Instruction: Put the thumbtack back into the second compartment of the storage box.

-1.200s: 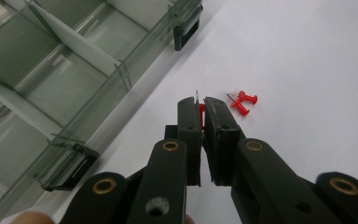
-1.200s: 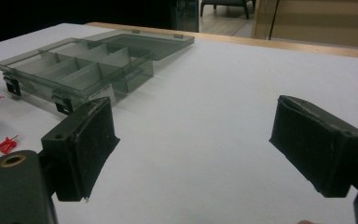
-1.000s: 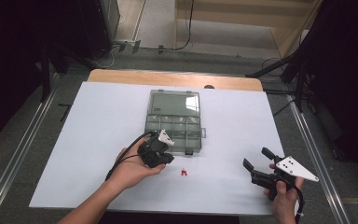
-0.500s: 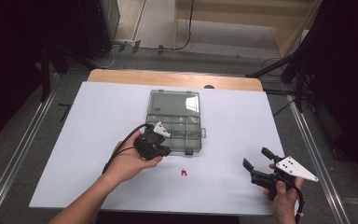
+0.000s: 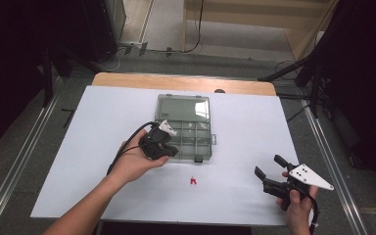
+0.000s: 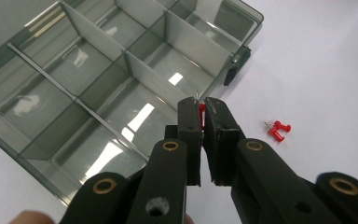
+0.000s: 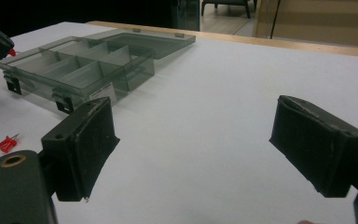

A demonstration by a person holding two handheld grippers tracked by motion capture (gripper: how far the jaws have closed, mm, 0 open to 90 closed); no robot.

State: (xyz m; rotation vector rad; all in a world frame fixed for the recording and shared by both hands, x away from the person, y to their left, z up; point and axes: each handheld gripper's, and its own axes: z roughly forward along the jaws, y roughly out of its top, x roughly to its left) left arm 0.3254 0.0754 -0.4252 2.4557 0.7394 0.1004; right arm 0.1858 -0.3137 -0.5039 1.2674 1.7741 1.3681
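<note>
Since the earlier high view the left tool [image 5: 166, 138] has travelled from the bare bench just above the loose pins toward twelve o'clock, and now hangs over the near-left corner of the organiser box [image 5: 203, 147]; the right tool [image 5: 269, 175] has kept its place at the near-right of the bench [image 5: 103, 122].

The left tool's jaws are pressed together on a red pushpin [image 6: 201, 114], gripped at the very tips, its thin metal point poking out ahead of the jaws toward the box; so the pin's long axis runs along the tool's own line. In the left gripper view the nearest open compartment [image 6: 140, 114] lies straight ahead at about eleven o'clock from the tips and below them, with a divider wall [image 6: 154, 81] just beyond; the coming release probably turns on the tips standing inside that wall and not over it.

Other red pushpins [image 5: 193, 180] lie on the bench at about five o'clock from the left tool in the high view, near the box's front edge but apart from it; they sit between the two hands, somewhat closer to the left.

The right tool's jaws stand wide apart with nothing between them, pointing toward the box from about four o'clock.
</note>
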